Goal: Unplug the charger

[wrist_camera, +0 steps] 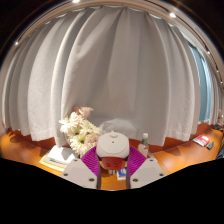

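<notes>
- Showing at the near edge, the gripper (113,166) — two pale fingers (82,172) with magenta pads (92,158) on their inner faces, set a moderate distance apart.
- Charger (114,146) — a white, rounded block standing between the pads. The pads sit close on either side of it; whether both press on it cannot be told, so the grip is uncertain.
- Below the charger, in the gap between the fingers, a small patch of blue and white (121,173); too small to identify.
- Wooden tabletop (178,157) — warm orange-brown, running out to both sides of the fingers.
- Papers (57,156) — a flat white and light-blue sheet or booklet lying on the tabletop just beside the left finger.
- Flower arrangement (77,129) — cream-white blooms with some green, standing just beyond the left finger and next to the charger.
- Small clear bottle or similar item (145,143) — upright, just beyond the right finger; details not legible.
- Red-and-white flat item (203,140) — lying on the tabletop well off to the right.
- Curtains (120,70) — pale grey-white, hanging in long vertical folds behind the table and filling the whole background.
- Ceiling lights (171,14) — small bright spots above the curtains.
</notes>
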`<state>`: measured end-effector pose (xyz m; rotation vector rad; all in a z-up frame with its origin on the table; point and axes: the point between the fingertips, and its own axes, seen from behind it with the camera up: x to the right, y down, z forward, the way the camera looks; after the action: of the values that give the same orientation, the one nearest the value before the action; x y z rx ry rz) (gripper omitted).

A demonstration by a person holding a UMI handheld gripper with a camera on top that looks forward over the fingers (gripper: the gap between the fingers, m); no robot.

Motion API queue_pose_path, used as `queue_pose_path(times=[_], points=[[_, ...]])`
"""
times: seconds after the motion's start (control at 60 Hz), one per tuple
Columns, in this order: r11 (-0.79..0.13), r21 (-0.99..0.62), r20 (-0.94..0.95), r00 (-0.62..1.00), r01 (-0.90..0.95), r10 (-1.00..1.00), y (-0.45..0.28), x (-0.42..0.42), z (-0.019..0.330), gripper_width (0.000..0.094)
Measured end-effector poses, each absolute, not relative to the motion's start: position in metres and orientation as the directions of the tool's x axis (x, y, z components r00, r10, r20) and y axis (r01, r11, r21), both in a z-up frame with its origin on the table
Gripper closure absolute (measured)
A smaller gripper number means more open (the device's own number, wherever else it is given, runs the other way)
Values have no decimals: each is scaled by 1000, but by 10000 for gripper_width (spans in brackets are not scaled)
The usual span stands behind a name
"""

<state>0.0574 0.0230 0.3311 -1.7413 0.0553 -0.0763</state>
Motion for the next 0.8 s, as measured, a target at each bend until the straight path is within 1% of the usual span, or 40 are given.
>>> queue_pose_path(times=[0.05, 0.117, 0.15, 0.2, 0.217, 0.233, 0.25, 0.35, 0.4, 0.467, 0.533, 0.567, 0.6, 0.75, 0.767, 0.8], points=[[-157, -988, 11, 995, -5, -99, 26, 81, 334, 605], [-206, -978, 13, 993, -11, -115, 21, 109, 304, 603], [-259, -966, 10, 993, -20, -114, 25, 120, 272, 582], [-345, -938, 6, 994, -32, -107, 15, 129, 221, 580], [-376, -926, 4, 995, -35, -103, 12, 131, 200, 580], [-412, -911, 9, 995, -31, -95, 14, 132, 169, 582], [-429, -903, 9, 995, -33, -95, 4, 136, 173, 581], [-571, -821, 17, 999, -5, -35, -8, 130, 94, 562], [-605, -796, 21, 1000, 18, 3, -15, 126, 64, 562], [-654, -756, -1, 1000, 11, 18, -22, 121, 40, 554], [-672, -741, 6, 1000, 24, 29, -27, 123, 27, 551], [-677, -735, 7, 1000, 23, 27, -29, 124, 21, 533], [-663, -749, 0, 1000, 20, 31, -27, 123, 24, 524], [-665, -746, -66, 998, -36, 20, -23, 122, 23, 447], [-666, -744, -75, 997, -44, 18, -23, 121, 23, 435], [-667, -743, -83, 996, -48, 20, -21, 120, 24, 364]])
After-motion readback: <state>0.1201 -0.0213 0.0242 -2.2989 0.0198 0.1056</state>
